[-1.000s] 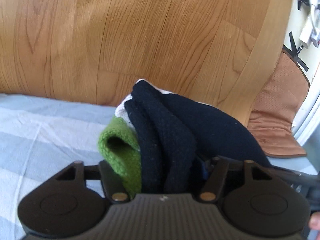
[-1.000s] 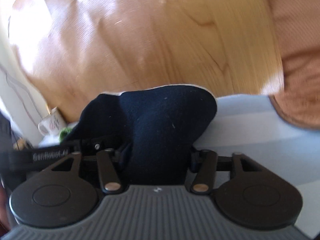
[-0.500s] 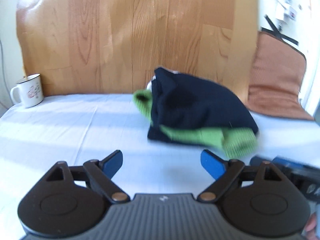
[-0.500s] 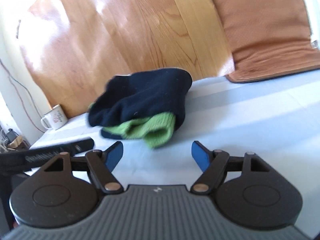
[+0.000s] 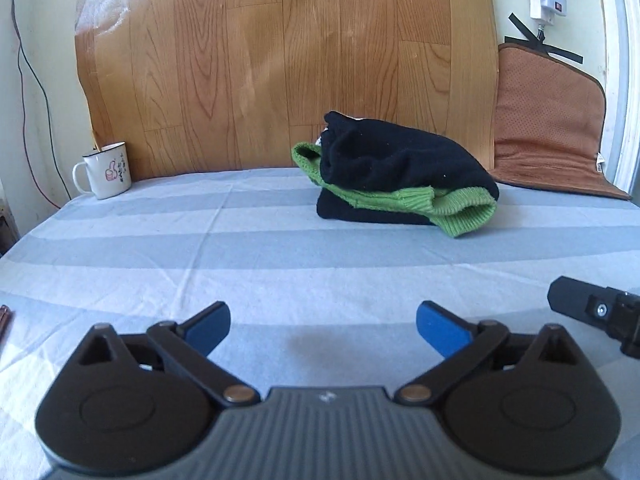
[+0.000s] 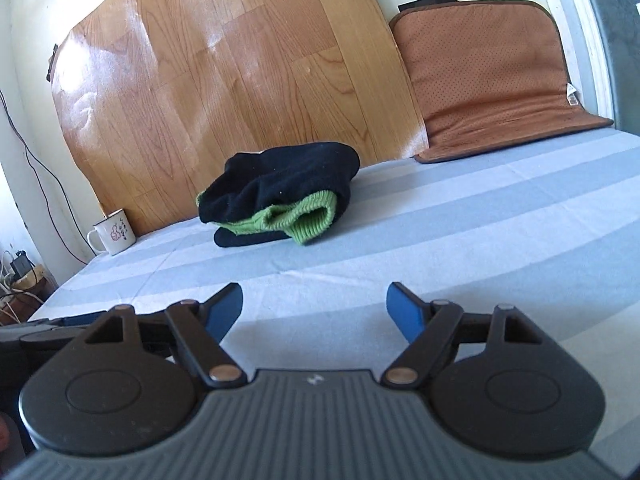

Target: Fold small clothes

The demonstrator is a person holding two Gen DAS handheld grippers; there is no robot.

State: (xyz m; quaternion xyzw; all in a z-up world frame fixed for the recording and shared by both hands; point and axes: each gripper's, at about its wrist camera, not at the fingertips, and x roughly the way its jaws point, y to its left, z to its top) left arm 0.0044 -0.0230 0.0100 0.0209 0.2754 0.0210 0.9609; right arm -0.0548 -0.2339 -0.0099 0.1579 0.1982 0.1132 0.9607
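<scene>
A small black knit garment with green ribbed cuffs (image 5: 400, 176) (image 6: 280, 206) lies folded in a bundle at the back of the blue-and-white striped cloth (image 5: 240, 248) (image 6: 460, 216), close to the wooden board. My left gripper (image 5: 324, 326) hovers well in front of it, its jaws opening wide with nothing between the blue pads. My right gripper (image 6: 316, 312) also stands open and empty, short of the bundle. The tip of the right gripper (image 5: 592, 312) shows at the right edge of the left wrist view.
A white mug (image 5: 106, 170) (image 6: 114, 236) stands at the back left of the cloth. A wood-grain board (image 5: 280, 60) leans against the wall behind. A brown perforated cushion (image 5: 548, 128) (image 6: 492, 76) rests at the back right. Cables hang along the left wall.
Both grippers were closed around the black garment a second ago; they have let go, opened wide and drawn back. The folded bundle now lies alone on the cloth.
</scene>
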